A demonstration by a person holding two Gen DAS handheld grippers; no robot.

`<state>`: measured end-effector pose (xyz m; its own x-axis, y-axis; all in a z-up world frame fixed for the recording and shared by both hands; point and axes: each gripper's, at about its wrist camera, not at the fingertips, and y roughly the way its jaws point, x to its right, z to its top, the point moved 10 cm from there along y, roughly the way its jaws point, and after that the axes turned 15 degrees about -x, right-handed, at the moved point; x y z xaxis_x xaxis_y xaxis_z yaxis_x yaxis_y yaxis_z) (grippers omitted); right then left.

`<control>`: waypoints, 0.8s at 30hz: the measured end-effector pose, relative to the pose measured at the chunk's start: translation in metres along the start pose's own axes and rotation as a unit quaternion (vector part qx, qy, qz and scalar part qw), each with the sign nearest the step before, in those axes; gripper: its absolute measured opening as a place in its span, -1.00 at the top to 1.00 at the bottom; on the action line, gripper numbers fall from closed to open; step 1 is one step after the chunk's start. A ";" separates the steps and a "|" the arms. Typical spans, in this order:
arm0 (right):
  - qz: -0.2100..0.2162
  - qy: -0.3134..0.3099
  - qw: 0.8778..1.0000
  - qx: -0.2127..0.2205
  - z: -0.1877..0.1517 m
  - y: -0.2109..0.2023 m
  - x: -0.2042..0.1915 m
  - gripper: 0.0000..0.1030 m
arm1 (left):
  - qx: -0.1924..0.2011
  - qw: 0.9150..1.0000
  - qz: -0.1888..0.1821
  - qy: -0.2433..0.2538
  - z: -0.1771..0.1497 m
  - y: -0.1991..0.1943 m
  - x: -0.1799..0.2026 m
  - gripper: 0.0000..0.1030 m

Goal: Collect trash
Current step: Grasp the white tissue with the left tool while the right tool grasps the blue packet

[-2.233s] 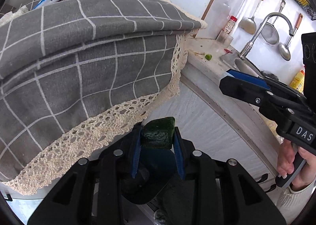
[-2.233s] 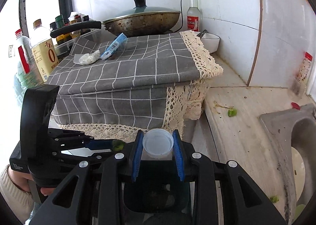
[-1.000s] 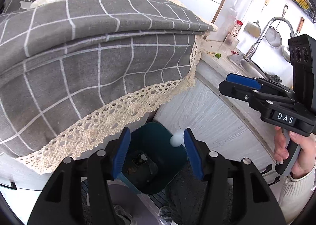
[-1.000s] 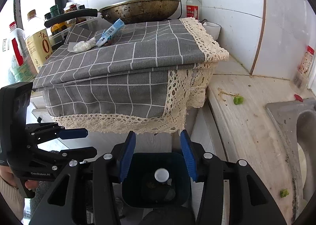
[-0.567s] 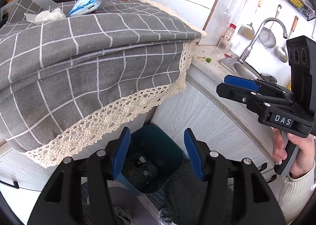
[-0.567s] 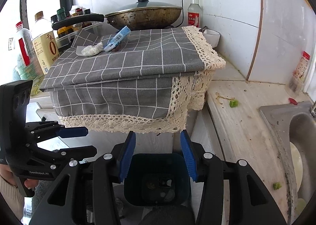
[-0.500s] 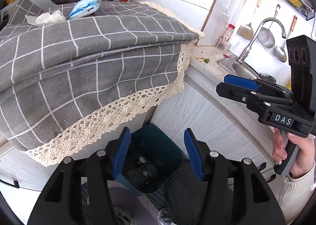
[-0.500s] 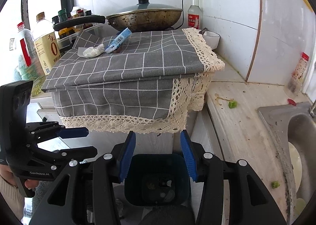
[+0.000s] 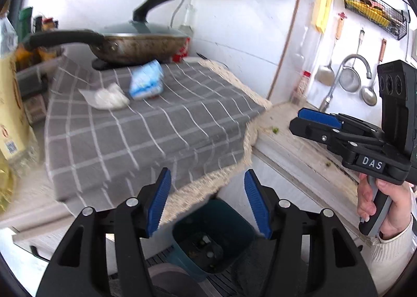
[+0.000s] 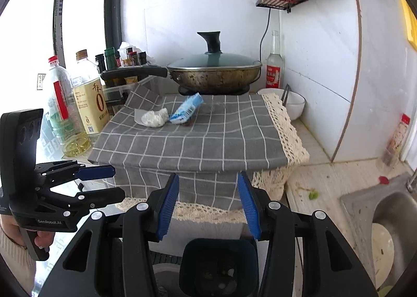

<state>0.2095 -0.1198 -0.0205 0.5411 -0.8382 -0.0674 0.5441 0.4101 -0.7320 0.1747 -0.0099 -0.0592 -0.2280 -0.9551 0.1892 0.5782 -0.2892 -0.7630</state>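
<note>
Relative to the grey checked cloth (image 10: 198,138): two pieces of trash are counted on it, one crumpled white wad (image 10: 153,117) and one blue-and-white wrapper (image 10: 187,109). One lidded pan (image 10: 213,72) is seen behind it, one white bowl (image 10: 292,101) to its right, one dark bin (image 10: 219,265) below it.

Both wrist cameras looked slightly downward from nearby, sharing the checked cloth (image 9: 146,125) and the bin (image 10: 217,265).
</note>
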 end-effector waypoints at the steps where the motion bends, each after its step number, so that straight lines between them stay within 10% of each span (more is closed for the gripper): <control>1: 0.002 -0.003 1.000 0.004 0.006 -0.001 -0.003 0.08 | 0.006 1.000 0.005 -0.003 0.006 -0.005 -0.006 -0.20; 10: 0.047 -0.012 0.999 0.020 0.055 0.023 -0.026 0.08 | 0.040 0.997 0.056 -0.039 0.054 -0.026 -0.076 -0.22; 24: 0.054 -0.002 0.998 0.011 0.100 0.083 -0.015 0.08 | -0.023 0.993 0.074 -0.085 0.101 0.037 -0.161 -0.22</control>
<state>0.3108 -0.0370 -0.0122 0.6000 -0.7874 -0.1416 0.4968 0.5054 -0.7055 0.3124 0.1264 -0.0555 -0.0056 -0.9853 0.1707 0.5590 -0.1446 -0.8164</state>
